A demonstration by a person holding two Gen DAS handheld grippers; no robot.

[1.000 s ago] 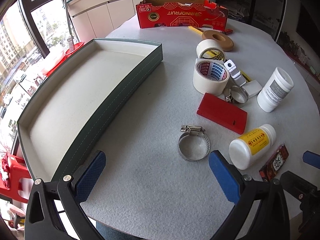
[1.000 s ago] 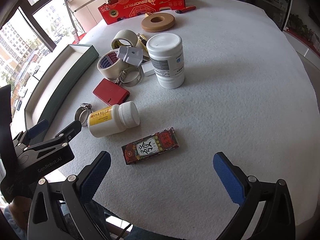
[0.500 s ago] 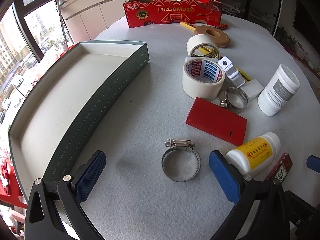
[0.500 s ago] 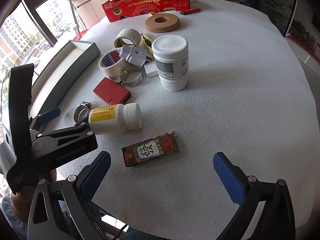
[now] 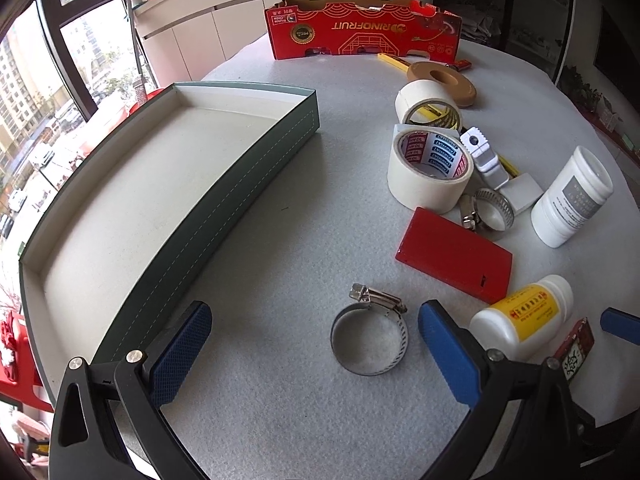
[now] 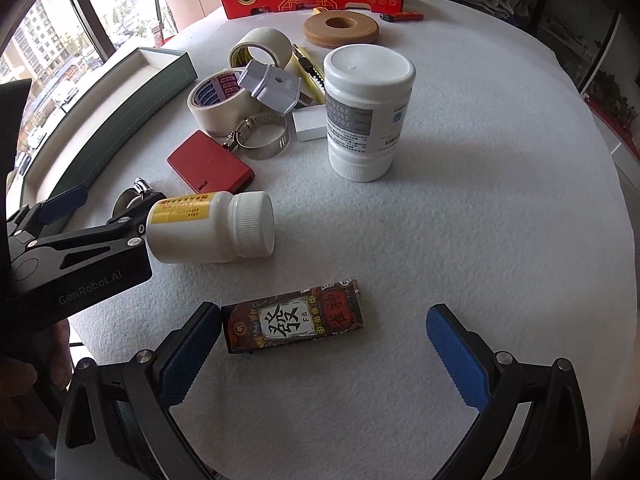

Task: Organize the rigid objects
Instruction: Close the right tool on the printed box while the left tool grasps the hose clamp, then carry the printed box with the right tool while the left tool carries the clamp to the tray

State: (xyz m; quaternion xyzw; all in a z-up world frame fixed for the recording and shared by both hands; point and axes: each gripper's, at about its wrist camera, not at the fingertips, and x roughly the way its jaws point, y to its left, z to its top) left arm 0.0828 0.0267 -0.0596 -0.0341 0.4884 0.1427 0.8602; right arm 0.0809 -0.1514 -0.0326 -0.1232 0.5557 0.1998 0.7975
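Observation:
My left gripper [image 5: 316, 352] is open just above the table, and a metal hose clamp [image 5: 370, 340] lies between its blue fingers, nearer the right one. The long green tray [image 5: 224, 208] with a white inside stands to its left. My right gripper [image 6: 328, 360] is open too, straddling a small dark decorated box [image 6: 294, 320] that sits against its left finger. A white bottle with a yellow label [image 6: 212, 232] lies on its side just beyond. The left gripper's black body [image 6: 76, 256] shows at the left of the right wrist view.
Farther back lie a red flat case [image 5: 454, 256], a second hose clamp [image 5: 488, 208], two tape rolls [image 5: 428, 168], a white clip, an upright white jar [image 6: 366, 112], a brown disc [image 6: 340, 30] and a red cardboard box [image 5: 364, 32]. The table's right half is bare felt.
Both grippers have come down and forward. The hose clamp now sits between the left fingers, and the decorated box sits between the right fingers.

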